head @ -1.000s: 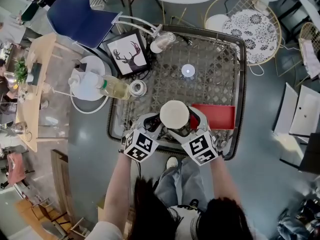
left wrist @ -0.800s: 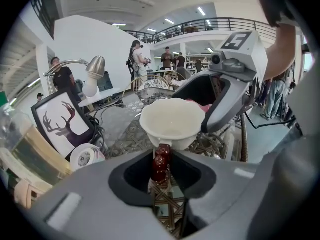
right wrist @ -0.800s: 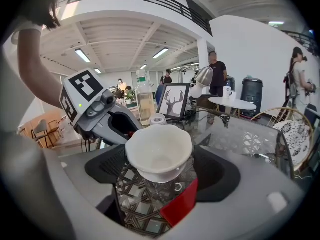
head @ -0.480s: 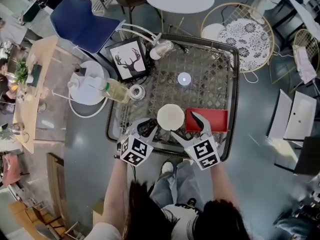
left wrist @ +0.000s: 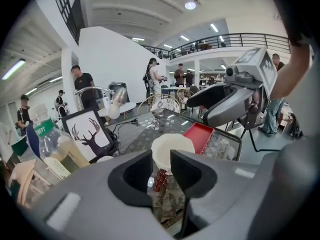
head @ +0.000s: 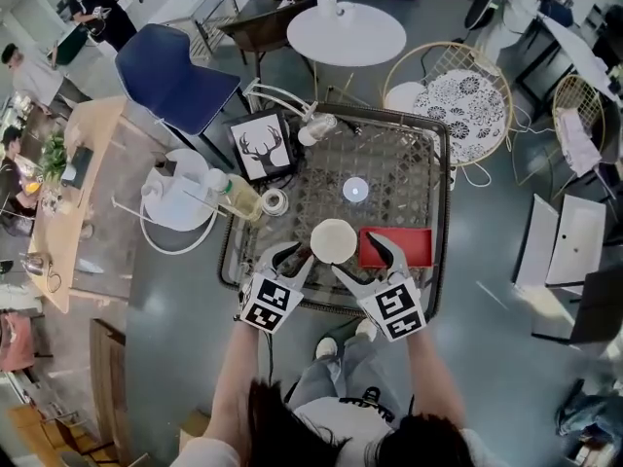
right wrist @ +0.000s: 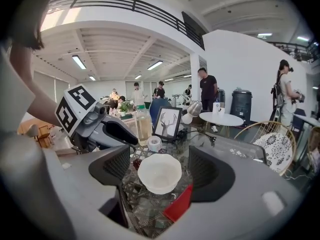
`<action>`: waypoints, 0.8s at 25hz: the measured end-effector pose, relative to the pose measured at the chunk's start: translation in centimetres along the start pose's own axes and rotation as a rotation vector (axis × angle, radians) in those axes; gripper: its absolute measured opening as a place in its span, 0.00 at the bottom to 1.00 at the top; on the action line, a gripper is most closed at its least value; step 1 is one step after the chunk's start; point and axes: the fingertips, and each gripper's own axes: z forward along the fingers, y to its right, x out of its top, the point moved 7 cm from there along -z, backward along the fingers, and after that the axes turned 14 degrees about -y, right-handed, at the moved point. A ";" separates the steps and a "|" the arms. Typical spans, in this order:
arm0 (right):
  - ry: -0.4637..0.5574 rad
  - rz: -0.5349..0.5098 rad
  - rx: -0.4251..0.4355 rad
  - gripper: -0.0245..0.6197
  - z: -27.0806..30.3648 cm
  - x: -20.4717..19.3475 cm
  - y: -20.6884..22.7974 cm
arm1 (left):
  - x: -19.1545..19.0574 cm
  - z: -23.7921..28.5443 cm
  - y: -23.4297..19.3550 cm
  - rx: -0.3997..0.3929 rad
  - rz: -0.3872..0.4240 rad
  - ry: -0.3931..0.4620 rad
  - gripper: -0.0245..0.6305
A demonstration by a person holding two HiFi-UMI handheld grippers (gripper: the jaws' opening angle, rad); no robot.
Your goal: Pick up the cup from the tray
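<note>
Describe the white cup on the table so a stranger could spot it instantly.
Find the lattice-patterned table with the dark rim, then the flat red tray near its front edge. The cup stands just left of that tray: the only wide, white, scallop-rimmed bowl shape, far bigger than the small white disc behind it.

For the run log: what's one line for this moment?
cup on table beside red tray, ungripped | left gripper: jaws narrowly apart, empty | right gripper: open, jaws just closing, nothing between
</note>
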 end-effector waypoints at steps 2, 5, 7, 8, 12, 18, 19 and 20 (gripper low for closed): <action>0.018 -0.014 -0.023 0.62 -1.1 1.0 -0.3 | 1.0 -1.1 0.1 0.007 -0.002 0.039 0.20; 0.070 -0.022 -0.079 0.55 -3.0 2.2 -0.8 | 2.5 -3.6 0.4 0.033 -0.033 0.115 0.20; 0.097 -0.018 -0.116 0.47 -4.6 2.7 -1.4 | 3.3 -5.5 1.3 0.055 -0.071 0.180 0.13; 0.103 -0.017 -0.131 0.44 -5.5 2.9 -1.9 | 3.6 -6.4 1.9 0.062 -0.081 0.211 0.07; 0.128 -0.022 -0.157 0.38 -7.5 3.2 -3.9 | 3.9 -8.9 3.4 0.070 -0.100 0.279 0.04; 0.188 0.045 -0.174 0.07 -10.8 2.7 -6.4 | 2.8 -11.5 5.6 0.086 -0.121 0.299 0.04; 0.192 0.050 -0.173 0.07 -11.3 2.6 -6.8 | 2.6 -11.9 6.0 0.083 -0.121 0.307 0.04; 0.191 0.051 -0.173 0.07 -11.7 2.6 -7.1 | 2.6 -12.3 6.4 0.079 -0.118 0.316 0.04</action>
